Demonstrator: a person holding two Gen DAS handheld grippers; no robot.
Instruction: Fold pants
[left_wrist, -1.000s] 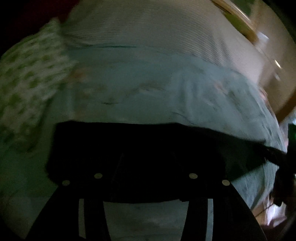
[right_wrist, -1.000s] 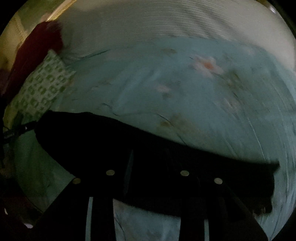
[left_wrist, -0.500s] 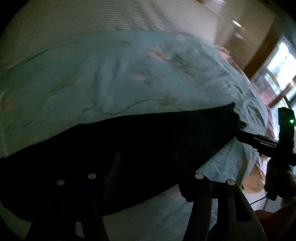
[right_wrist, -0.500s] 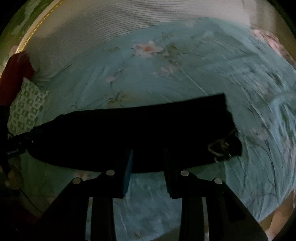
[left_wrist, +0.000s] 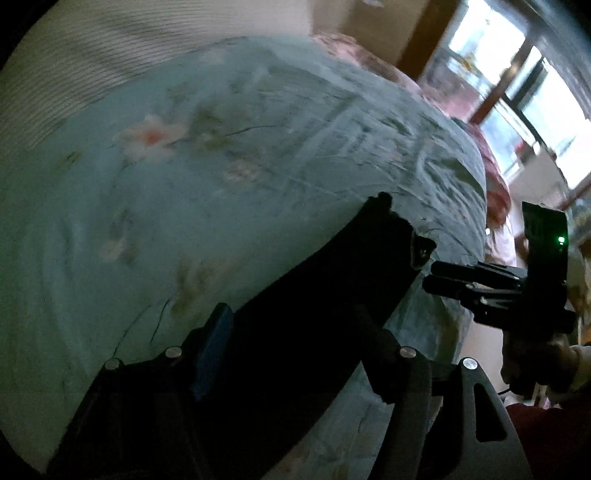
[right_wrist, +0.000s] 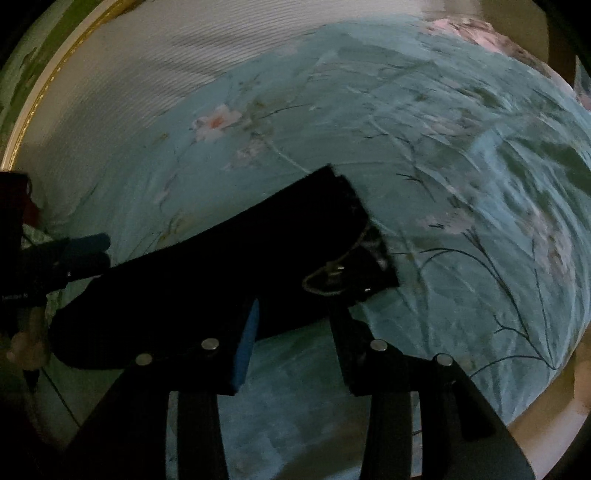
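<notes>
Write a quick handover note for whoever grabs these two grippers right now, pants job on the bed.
Left gripper: jaws opening, over the pants, not gripping.
Right gripper: jaws opening, at the pants' near edge by the waistband, no grip.
Pants: lying as a long dark strip on the blue floral bedspread, drawstring showing at the waist end.
Done: laid out lengthwise.
Left: fold end to end.

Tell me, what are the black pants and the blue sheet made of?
The pants look like soft, matte woven cloth: they lie limp and flat; a metal clasp glints at the waist. The sheet seems thin printed cotton, flowered and wrinkled. The dim, blurry pictures leave both uncertain.
</notes>
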